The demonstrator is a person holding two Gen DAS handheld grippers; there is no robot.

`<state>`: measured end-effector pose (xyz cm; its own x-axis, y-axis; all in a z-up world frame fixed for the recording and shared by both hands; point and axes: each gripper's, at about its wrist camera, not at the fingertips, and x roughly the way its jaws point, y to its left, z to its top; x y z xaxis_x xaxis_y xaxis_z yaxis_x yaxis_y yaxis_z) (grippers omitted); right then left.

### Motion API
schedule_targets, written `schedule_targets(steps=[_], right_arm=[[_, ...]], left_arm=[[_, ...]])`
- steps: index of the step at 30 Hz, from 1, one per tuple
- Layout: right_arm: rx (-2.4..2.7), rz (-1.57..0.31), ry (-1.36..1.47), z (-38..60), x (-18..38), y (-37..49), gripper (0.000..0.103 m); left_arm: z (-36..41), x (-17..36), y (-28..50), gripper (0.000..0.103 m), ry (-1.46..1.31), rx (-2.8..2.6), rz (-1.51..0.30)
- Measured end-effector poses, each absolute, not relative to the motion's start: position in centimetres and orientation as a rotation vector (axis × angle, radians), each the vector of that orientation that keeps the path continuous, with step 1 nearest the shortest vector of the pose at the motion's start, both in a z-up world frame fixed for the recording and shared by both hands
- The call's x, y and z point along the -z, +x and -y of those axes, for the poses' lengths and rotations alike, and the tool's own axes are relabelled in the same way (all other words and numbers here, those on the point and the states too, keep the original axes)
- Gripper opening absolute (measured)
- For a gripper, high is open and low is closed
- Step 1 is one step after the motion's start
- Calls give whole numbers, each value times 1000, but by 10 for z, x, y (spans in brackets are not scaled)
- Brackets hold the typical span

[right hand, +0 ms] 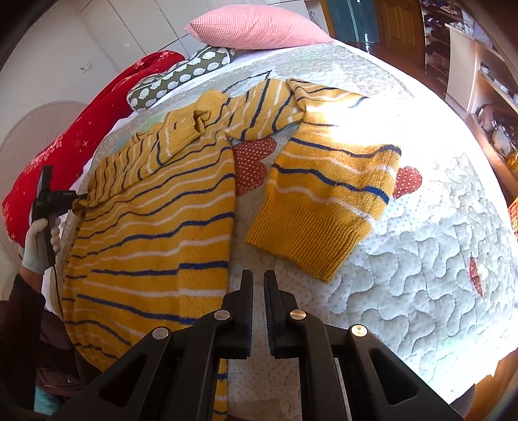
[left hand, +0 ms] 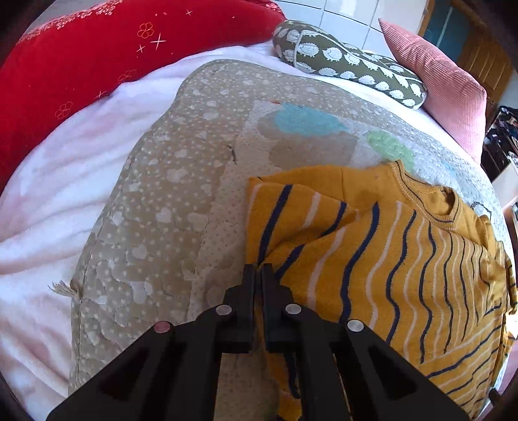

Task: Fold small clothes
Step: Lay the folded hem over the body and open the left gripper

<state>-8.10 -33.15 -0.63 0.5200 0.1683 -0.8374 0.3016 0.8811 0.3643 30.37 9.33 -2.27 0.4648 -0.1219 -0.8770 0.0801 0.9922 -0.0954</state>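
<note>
A mustard-yellow sweater with navy and white stripes lies on a quilted bedspread. Its left sleeve is folded across the chest, and its right sleeve lies spread out to the right, cuff toward me. My left gripper is shut on the sweater's left edge; it also shows in the right wrist view, pinching a fold of the fabric. My right gripper hovers over the quilt between the body and the right sleeve's cuff, jaws nearly closed with a thin gap, holding nothing.
A red cushion, a green hedgehog-print pillow and a pink pillow lie at the bed's head. A white fleece blanket lies left of the quilt. Shelves and a wooden floor are to the right of the bed.
</note>
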Motion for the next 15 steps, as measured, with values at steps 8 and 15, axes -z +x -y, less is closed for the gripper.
schedule_targets(steps=[8, 15], right_arm=[[11, -949, 485, 330, -22, -9, 31], [-16, -950, 524, 303, -15, 110, 52]], left_arm=[[-85, -13, 274, 25, -42, 183, -1015], [-85, -33, 261, 30, -87, 151, -987]])
